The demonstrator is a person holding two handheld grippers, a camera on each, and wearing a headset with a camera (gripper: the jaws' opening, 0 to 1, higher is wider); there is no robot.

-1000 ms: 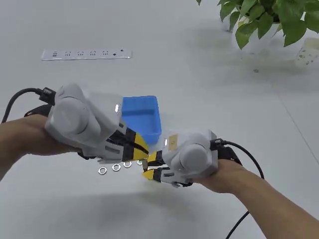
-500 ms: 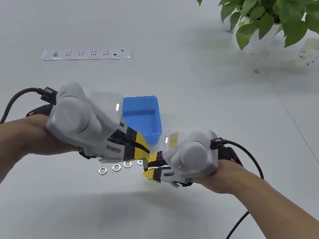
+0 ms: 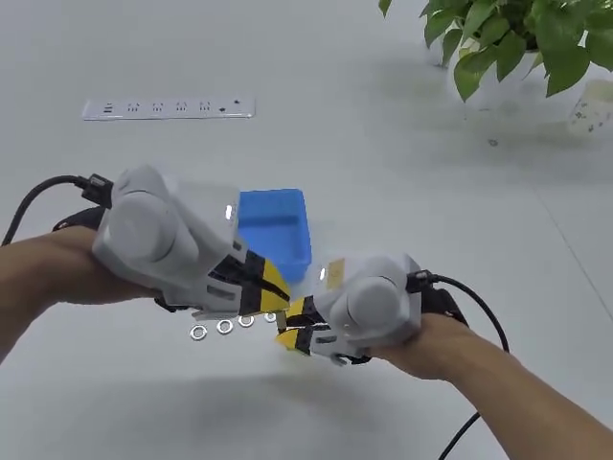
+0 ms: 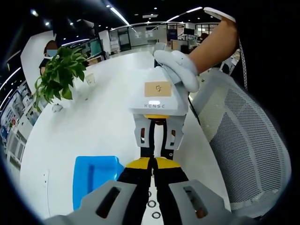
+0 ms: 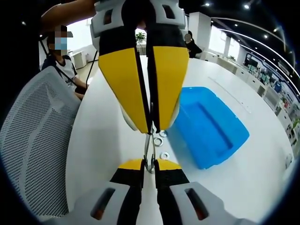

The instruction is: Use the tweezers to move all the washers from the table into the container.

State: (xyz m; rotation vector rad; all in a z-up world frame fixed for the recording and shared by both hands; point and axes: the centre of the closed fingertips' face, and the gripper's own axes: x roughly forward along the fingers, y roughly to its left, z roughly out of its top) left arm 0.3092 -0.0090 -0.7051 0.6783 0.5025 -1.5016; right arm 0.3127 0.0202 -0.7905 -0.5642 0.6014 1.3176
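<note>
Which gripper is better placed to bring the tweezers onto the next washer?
The right gripper, probably: its shut jaws hold the tweezers low, with washers just beside them. The left gripper pinches the tweezers too, but from above the row.

The left tongs and right tongs share rounded grey shells, yellow-and-black jaws and a black cable each; a small tan label marks the right one.
</note>
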